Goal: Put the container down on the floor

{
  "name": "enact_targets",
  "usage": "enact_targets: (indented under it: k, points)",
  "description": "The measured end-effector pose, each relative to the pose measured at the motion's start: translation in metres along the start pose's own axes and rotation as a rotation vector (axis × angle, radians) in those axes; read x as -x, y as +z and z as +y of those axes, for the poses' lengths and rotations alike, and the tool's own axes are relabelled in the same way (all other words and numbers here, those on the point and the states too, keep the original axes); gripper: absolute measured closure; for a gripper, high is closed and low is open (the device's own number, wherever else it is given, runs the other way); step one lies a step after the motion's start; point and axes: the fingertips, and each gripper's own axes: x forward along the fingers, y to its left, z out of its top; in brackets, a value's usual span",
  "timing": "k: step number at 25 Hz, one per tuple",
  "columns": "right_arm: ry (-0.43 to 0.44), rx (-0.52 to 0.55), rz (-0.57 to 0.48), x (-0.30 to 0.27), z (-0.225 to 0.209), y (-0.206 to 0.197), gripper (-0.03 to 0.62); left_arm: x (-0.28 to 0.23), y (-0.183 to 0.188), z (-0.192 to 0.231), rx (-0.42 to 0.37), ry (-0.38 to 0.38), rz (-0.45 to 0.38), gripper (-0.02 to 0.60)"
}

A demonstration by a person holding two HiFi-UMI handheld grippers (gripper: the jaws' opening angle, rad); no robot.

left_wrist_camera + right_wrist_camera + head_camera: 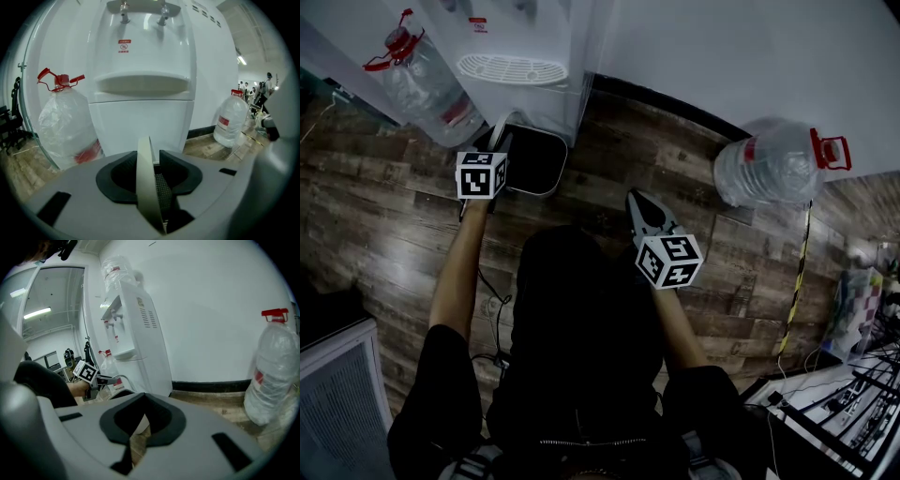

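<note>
A dark container (532, 161) with a pale rim stands on the wooden floor in front of the water dispenser (511, 37). My left gripper (502, 141) reaches over its near left edge. In the left gripper view the pale rim (144, 178) runs upright between the jaws of the left gripper (152, 187), beside a meshed pad (162, 192), and the jaws stand wide around it. My right gripper (633, 195) hangs to the right of the container, apart from it, its jaws drawn to a point with nothing in them. The right gripper view shows the left gripper (110, 379) by the dispenser (136, 333).
A large water bottle (422, 84) with a red cap leans left of the dispenser. Another bottle (773, 169) stands by the wall on the right. A yellow-black strip (797, 281) and a wire rack (853, 403) lie at the right, and a grey unit (337, 394) at the lower left.
</note>
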Motion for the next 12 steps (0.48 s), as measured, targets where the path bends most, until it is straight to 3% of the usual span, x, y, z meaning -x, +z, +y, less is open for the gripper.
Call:
enact_targets:
  k: [5,12]
  points:
    - [0.016,0.007,0.001,-0.001,0.006,0.0,0.585,0.02,-0.018,0.016,-0.009,0.035,0.01,0.436]
    - [0.046,0.022,0.0,-0.006,0.018,0.001,0.585,0.051,-0.031,0.029,-0.007,0.095,-0.054,0.436]
